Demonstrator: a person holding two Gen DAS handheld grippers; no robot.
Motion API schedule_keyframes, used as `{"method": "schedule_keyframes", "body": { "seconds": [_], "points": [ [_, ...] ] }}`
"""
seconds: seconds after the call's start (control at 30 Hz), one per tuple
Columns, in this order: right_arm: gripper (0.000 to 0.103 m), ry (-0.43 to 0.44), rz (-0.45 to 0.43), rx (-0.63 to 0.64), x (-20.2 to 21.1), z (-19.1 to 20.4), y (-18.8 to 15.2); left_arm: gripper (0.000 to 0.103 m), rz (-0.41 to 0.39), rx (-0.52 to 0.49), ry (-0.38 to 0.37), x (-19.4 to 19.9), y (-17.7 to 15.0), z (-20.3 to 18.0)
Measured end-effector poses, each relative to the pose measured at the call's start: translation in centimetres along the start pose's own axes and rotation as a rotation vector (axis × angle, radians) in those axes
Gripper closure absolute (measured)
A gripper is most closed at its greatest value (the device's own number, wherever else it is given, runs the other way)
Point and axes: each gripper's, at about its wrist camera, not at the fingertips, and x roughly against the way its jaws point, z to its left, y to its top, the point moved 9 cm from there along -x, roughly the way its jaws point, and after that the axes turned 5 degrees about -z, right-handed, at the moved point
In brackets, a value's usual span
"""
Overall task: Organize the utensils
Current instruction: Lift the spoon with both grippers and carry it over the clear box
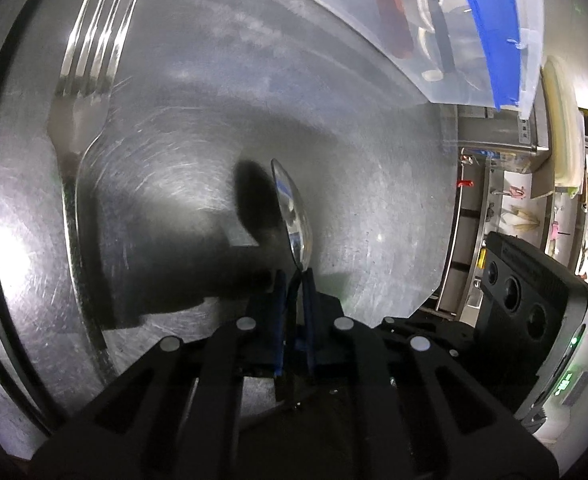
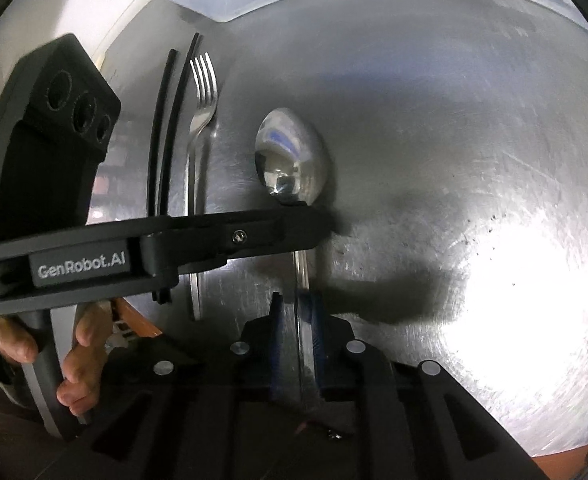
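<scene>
A metal spoon (image 2: 292,160) lies over the steel table, bowl pointing away. My left gripper (image 1: 294,280) is shut on its neck just below the bowl (image 1: 292,212); it reaches in from the left in the right wrist view (image 2: 314,224). My right gripper (image 2: 296,304) is closed around the spoon's handle (image 2: 303,272), with the handle between the blue pads. A metal fork (image 1: 82,92) lies flat to the left, tines pointing away; it also shows in the right wrist view (image 2: 202,108).
A clear plastic bin with a blue rim (image 1: 490,32) stands at the far right, holding red-handled and black-handled utensils (image 1: 390,12). The steel table (image 1: 214,80) ends at its right edge (image 1: 446,216). A hand (image 2: 82,352) holds the left gripper's grip.
</scene>
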Motion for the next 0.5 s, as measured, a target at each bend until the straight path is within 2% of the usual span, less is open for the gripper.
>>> {"method": "schedule_keyframes", "body": {
  "seconds": [0.37, 0.4, 0.43, 0.5],
  "points": [
    [0.083, 0.026, -0.01, 0.009, 0.1, 0.7, 0.6, 0.096, -0.024, -0.062, -0.043, 1.7, -0.3, -1.2],
    [0.085, 0.032, -0.009, 0.008, 0.1, 0.7, 0.6, 0.096, -0.024, -0.064, -0.044, 1.8, -0.3, -1.3],
    [0.091, 0.028, -0.009, 0.006, 0.1, 0.6, 0.5, 0.096, -0.025, -0.065, -0.044, 1.8, -0.3, -1.2],
    [0.093, 0.032, -0.017, 0.004, 0.4, 0.4, 0.5, 0.096, -0.027, -0.067, -0.047, 2.0, -0.3, -1.2]
  ]
}}
